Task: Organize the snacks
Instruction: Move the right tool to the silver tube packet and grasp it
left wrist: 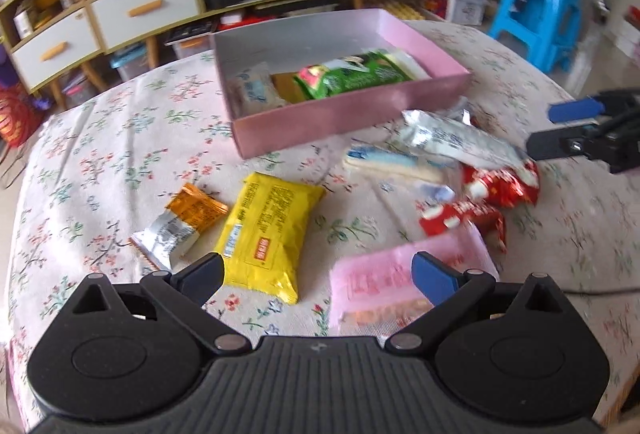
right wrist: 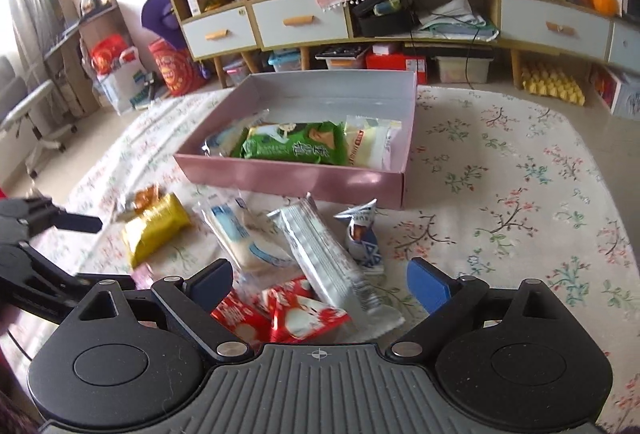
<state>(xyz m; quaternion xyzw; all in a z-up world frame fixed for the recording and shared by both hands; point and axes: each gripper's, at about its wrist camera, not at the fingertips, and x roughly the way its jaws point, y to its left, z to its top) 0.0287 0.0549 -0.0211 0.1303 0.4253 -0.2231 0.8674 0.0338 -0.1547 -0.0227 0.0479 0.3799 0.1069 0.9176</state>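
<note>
A pink box (left wrist: 340, 121) (right wrist: 288, 177) on the floral table holds a green packet (left wrist: 352, 77) (right wrist: 292, 145) and pale packets. Loose snacks lie before it: a yellow packet (left wrist: 268, 230) (right wrist: 152, 230), an orange-silver packet (left wrist: 180, 226), a pink packet (left wrist: 384, 282), red packets (left wrist: 496, 189) (right wrist: 292, 318), a silver packet (left wrist: 456, 137) (right wrist: 332, 262), a white-blue packet (left wrist: 384, 161) (right wrist: 248, 238) and a small blue-white wrapper (right wrist: 364, 234). My left gripper (left wrist: 316, 274) is open above the yellow and pink packets. My right gripper (right wrist: 320, 282) is open over the red and silver packets.
Low cabinets with white drawers (right wrist: 296, 21) and cluttered shelves stand beyond the table. A blue plastic stool (left wrist: 536, 13) stands at the far right. The right gripper shows in the left wrist view (left wrist: 560, 129); the left gripper shows in the right wrist view (right wrist: 76, 222).
</note>
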